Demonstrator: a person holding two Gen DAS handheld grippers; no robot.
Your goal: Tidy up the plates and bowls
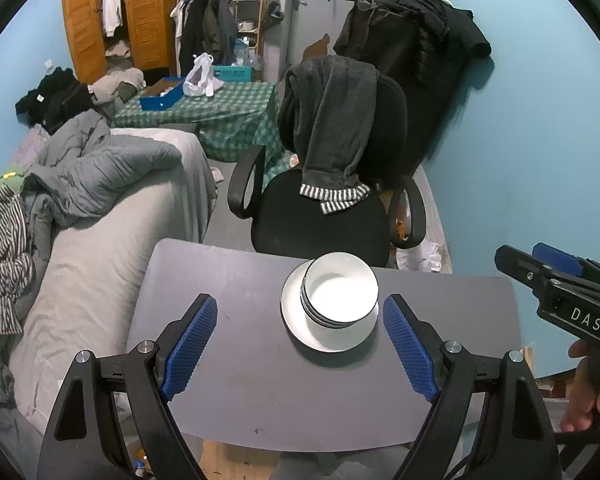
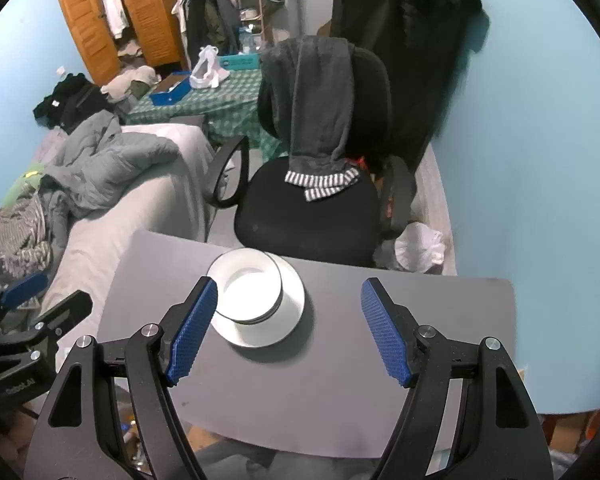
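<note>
White bowls point(image 1: 339, 292) with dark rims sit nested in a stack on a white plate point(image 1: 330, 338), near the far edge of the small grey table point(image 1: 240, 380). The same bowls point(image 2: 250, 290) and plate point(image 2: 290, 316) appear in the right wrist view. My left gripper point(image 1: 300, 344) hangs above the table, open and empty, its blue pads point(image 1: 190, 346) wide apart on either side of the stack. My right gripper point(image 2: 288, 330) is also open and empty, above and to the right of the stack. Each gripper shows at the edge of the other's view.
A black office chair point(image 1: 320, 208) draped with a dark garment stands just behind the table. A bed point(image 1: 100, 240) with grey bedding lies to the left, the blue wall point(image 1: 520, 160) to the right. A hand point(image 1: 584, 396) holds the right gripper's handle.
</note>
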